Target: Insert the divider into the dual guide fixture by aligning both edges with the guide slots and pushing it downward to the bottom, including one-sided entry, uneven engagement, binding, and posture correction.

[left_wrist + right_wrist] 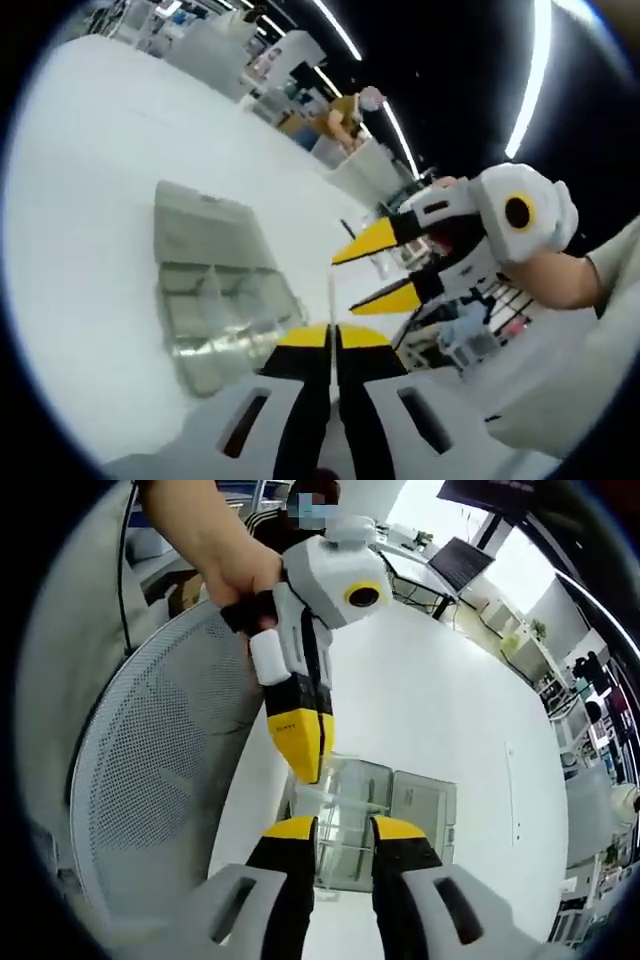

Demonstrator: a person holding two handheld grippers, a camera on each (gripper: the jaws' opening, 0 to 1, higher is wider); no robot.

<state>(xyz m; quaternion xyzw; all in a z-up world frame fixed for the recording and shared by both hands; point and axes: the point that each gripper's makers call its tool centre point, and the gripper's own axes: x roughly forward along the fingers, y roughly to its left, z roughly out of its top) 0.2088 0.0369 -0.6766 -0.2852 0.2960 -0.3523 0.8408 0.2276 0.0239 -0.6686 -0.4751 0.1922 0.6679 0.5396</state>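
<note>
L claw (334,338) clenched on thin clear plastic divider (331,300); clear compartmented plastic box (215,290) on white bench (90,200) at its 10 o'clock. R claw (345,827) released, box beyond.

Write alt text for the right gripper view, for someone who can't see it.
A hand-held white gripper with yellow-tipped jaws, the left gripper, points down over a clear plastic compartment box lying open on a white table. The right gripper, jaws apart, rises from the bottom toward the box, and a white mesh chair back stands at left.
</note>
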